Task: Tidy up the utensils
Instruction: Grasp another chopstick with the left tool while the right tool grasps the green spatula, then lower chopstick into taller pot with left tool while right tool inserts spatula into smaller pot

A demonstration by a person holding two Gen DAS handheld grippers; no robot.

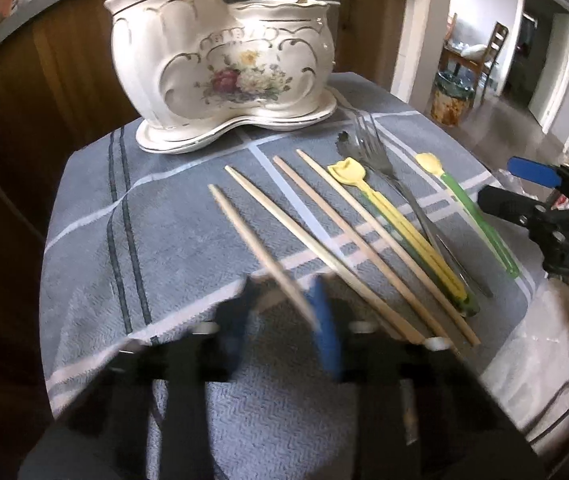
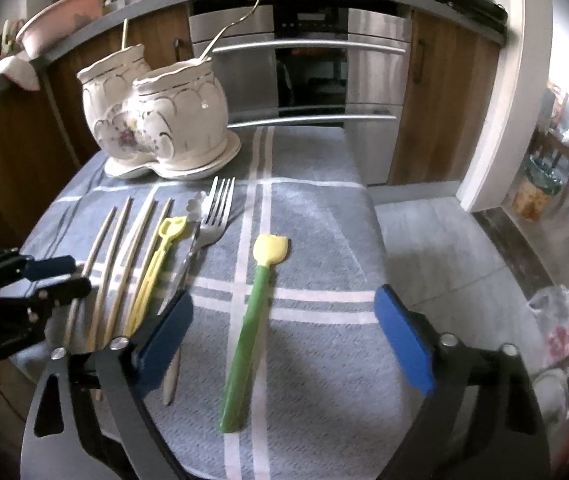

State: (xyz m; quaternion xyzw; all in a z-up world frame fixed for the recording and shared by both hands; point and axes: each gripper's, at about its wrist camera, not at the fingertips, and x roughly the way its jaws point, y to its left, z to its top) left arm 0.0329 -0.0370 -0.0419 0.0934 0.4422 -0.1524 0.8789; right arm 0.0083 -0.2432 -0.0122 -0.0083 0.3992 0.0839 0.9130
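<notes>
A white floral ceramic utensil holder [image 1: 220,60] with two compartments stands at the far side of the table; it also shows in the right wrist view [image 2: 156,120]. Several wooden chopsticks [image 1: 348,240], a yellow-handled utensil [image 1: 396,224], a metal fork [image 1: 380,156] and a green-handled utensil [image 2: 250,332] lie on the blue checked cloth [image 1: 164,216]. My left gripper [image 1: 284,312] is shut on the leftmost chopstick [image 1: 244,232], which is blurred. My right gripper [image 2: 284,340] is open, its jaws either side of the green-handled utensil.
A gold-handled utensil [image 2: 240,20] and a stick stand in the holder. Behind the table are wooden cabinets and a steel oven [image 2: 308,64]. A floor drop lies beyond the table's right edge [image 2: 368,200]. A plastic bag [image 2: 556,320] sits at the right.
</notes>
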